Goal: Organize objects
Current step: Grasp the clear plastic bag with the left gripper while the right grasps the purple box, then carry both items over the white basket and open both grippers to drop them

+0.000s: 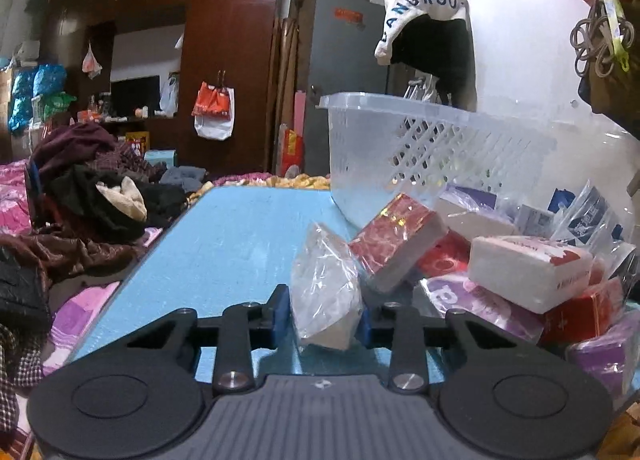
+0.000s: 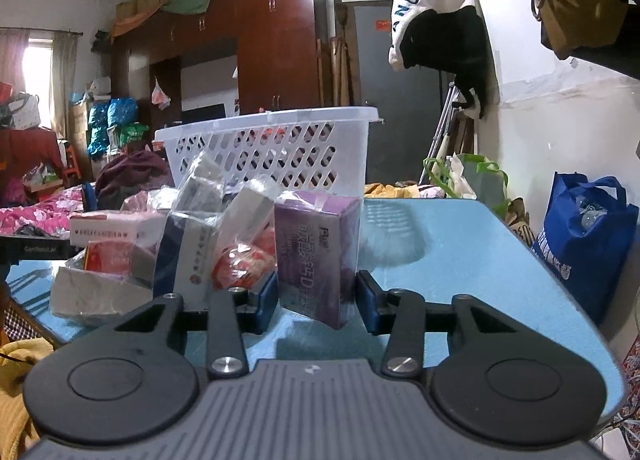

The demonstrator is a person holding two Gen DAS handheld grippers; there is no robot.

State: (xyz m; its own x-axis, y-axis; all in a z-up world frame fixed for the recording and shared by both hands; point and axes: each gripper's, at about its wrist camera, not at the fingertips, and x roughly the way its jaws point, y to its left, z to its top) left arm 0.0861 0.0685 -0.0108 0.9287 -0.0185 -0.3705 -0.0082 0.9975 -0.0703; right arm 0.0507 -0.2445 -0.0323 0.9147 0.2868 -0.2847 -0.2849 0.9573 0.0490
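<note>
- Left wrist view: my left tool (image 1: 323,314) is closed about a clear-wrapped white packet (image 1: 326,288), a blue pad pressed to each side of it. The packet stands tilted, its lower end just above the blue surface (image 1: 224,244).
- Same view, right of the packet: a heap of wrapped packs. A red pack (image 1: 394,238) leans against the basket wall; a white pack with red print (image 1: 528,270) lies on top of the heap, with purple packs (image 1: 480,302) beneath it.
- The white plastic basket (image 1: 420,143) stands behind the heap at the far right of the surface — latticed wall, open top. From here I cannot see what is inside.
- Left of the surface: a bed with a pile of dark clothes (image 1: 88,187).
- Right wrist view: my right tool (image 2: 317,298) has a purple box (image 2: 316,256) in clear wrap between its pads. The left pad touches the box; the right pad sits just beside its edge, and I cannot tell for sure whether it presses. The box stands upright, slightly turned, its base at the surface (image 2: 460,260).
- Left of the box: the same heap — a red-patterned pack (image 2: 244,266), a tall clear-wrapped grey and white pack (image 2: 196,227), and a white pack with a pink band (image 2: 114,227).
- The basket (image 2: 272,147) stands right behind the heap, upright.
- A blue bag (image 2: 584,236) is beyond the right edge of the surface.
</note>
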